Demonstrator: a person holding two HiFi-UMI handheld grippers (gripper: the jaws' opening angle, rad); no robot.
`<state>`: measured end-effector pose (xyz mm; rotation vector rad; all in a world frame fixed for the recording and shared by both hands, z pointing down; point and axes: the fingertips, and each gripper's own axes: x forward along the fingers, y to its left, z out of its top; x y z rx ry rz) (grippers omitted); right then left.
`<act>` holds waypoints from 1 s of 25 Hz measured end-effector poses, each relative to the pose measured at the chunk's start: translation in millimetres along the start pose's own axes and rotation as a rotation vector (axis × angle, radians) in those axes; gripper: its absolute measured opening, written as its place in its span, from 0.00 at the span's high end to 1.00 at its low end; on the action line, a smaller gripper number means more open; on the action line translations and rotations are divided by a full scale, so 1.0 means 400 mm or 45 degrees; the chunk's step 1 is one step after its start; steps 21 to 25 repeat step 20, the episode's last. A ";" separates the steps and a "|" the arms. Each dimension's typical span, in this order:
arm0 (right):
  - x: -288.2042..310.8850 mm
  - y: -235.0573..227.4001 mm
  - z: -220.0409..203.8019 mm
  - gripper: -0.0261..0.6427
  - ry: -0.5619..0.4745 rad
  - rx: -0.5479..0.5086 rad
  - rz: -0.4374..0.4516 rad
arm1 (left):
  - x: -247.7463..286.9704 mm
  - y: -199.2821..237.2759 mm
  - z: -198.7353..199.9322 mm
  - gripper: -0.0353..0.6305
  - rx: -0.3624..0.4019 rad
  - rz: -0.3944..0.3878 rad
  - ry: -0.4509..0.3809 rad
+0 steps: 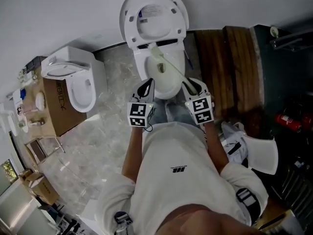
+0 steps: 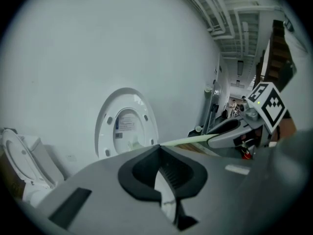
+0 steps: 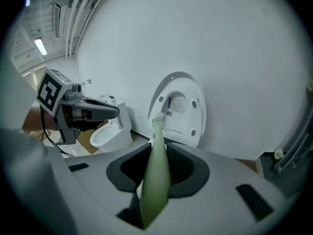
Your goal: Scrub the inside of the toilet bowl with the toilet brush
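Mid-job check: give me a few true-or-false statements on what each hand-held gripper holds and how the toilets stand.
1. The right hand-held gripper is shut on the toilet brush. True.
2. The toilet lid is down. False: it stands raised, so the bowl is open.
3. The left hand-held gripper also grips the brush. False: nothing is between its jaws.
4. A second toilet stands to the person's left. True.

The slim plastic toilet brush (image 3: 155,180) was pale green, the glossy ceramic toilet bowl (image 1: 170,89) white, the marbled floor (image 1: 112,126) grey-veined.
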<state>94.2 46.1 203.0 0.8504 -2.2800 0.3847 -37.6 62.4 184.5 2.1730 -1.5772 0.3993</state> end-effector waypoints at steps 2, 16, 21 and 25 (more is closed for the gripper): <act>-0.039 0.007 0.025 0.83 -0.046 0.003 0.003 | -0.025 -0.024 0.028 0.93 0.030 0.004 -0.025; -0.151 0.046 0.135 0.83 -0.238 -0.075 0.087 | -0.104 -0.132 0.117 0.93 0.084 0.043 -0.112; -0.185 0.057 0.135 0.83 -0.259 -0.079 0.094 | -0.124 -0.150 0.119 0.93 0.086 0.052 -0.114; -0.185 0.057 0.135 0.83 -0.259 -0.079 0.094 | -0.124 -0.150 0.119 0.93 0.086 0.052 -0.114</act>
